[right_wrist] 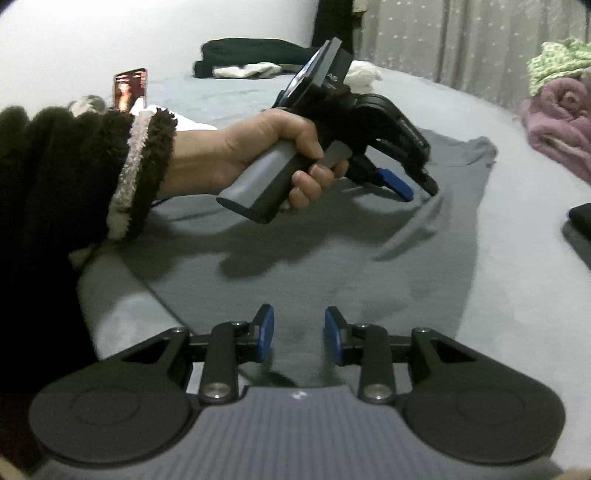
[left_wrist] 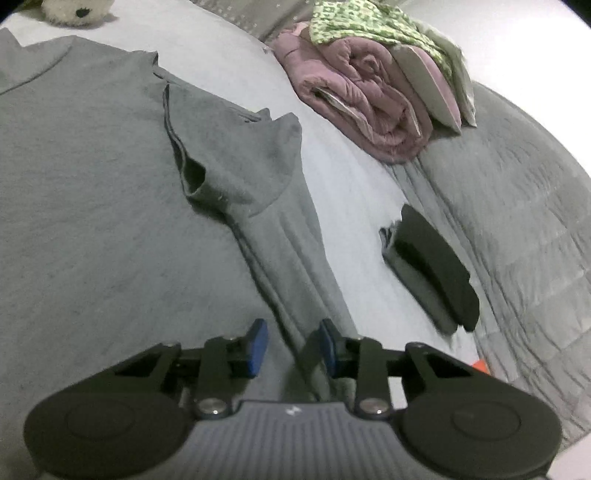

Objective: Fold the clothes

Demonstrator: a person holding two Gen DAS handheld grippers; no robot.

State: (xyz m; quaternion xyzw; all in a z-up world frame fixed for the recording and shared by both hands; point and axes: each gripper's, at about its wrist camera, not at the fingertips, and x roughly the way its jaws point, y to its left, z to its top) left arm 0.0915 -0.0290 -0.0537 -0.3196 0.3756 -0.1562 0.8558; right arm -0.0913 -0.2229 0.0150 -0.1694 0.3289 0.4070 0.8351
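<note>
Two claws hung over a big grey cotton T-shirt (left_wrist: 92,206) spread on the pale bed (left_wrist: 354,192). Left claw (left_wrist: 291,341) was released, a shirt fold between its blue pads untouched. Right claw (right_wrist: 299,332) was released, holding nothing.

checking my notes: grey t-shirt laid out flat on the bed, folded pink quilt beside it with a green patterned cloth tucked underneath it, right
One detail is off. In the left wrist view the green patterned cloth lies on top of the folded pink quilt, not underneath it. The rest holds: the grey t-shirt is laid out on the bed beside the quilt.
</note>
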